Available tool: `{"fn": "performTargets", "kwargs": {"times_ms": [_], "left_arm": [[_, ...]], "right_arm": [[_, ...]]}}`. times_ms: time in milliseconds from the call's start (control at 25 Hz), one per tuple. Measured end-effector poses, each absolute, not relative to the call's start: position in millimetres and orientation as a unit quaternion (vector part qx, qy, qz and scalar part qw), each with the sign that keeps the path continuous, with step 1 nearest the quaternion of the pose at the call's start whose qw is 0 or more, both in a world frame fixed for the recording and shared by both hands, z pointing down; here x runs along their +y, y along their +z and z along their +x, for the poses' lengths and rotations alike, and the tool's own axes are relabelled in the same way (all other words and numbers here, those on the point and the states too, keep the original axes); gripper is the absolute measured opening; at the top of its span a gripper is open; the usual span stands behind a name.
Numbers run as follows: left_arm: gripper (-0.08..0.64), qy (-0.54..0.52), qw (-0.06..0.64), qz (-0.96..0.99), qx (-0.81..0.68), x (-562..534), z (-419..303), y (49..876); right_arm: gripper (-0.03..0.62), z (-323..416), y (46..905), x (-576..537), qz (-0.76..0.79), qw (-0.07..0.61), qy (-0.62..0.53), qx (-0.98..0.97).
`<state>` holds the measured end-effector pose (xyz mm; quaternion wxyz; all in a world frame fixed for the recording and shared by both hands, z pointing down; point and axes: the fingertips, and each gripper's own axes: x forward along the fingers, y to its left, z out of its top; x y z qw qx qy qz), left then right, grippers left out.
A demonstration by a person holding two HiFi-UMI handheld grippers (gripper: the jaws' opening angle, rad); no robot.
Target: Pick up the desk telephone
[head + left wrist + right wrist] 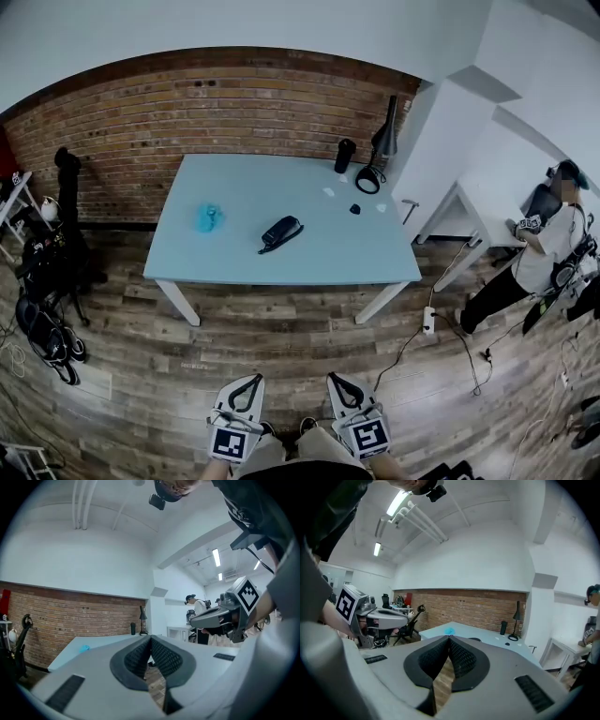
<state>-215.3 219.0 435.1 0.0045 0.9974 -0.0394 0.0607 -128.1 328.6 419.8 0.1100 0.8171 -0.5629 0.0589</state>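
The black desk telephone (281, 232) lies near the middle of a light blue table (225, 258), handset on its cradle. Both grippers are low at the bottom of the head view, well short of the table and over the wooden floor. My left gripper (246, 382) is shut with nothing between its pads; in the left gripper view its tips (150, 639) meet. My right gripper (339, 382) is also shut and empty, its tips (449, 638) touching. Both point toward the table (492, 638).
On the table are a crumpled blue object (208, 217), a black tumbler (345, 156), a black desk lamp (384, 141) and a small dark item (355, 209). A person (548, 234) stands by a white desk (487, 202) at the right. A power strip (428, 321) and bags (47, 328) are on the floor.
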Motion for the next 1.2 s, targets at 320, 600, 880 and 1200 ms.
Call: {"fn": "performTargets", "kwargs": {"times_ms": [320,600,880,1200], "left_arm": [[0.023,0.088,-0.01,0.995,-0.05,199.2,-186.4,447.8],[0.023,0.114,-0.033,0.99,-0.074,175.3,-141.7,445.2],[0.023,0.108,-0.035,0.99,-0.087,167.4,-64.4,438.7],[0.023,0.119,-0.013,0.987,-0.107,159.7,-27.8,448.1]], "right_arm": [[0.015,-82.0,428.6,301.5,0.817,0.083,0.038,-0.57],[0.015,-22.0,437.4,273.0,0.809,0.053,0.048,-0.583],[0.015,61.7,447.4,277.8,0.82,0.034,0.068,-0.567],[0.015,122.8,465.3,285.9,0.832,0.01,0.096,-0.546]]}}
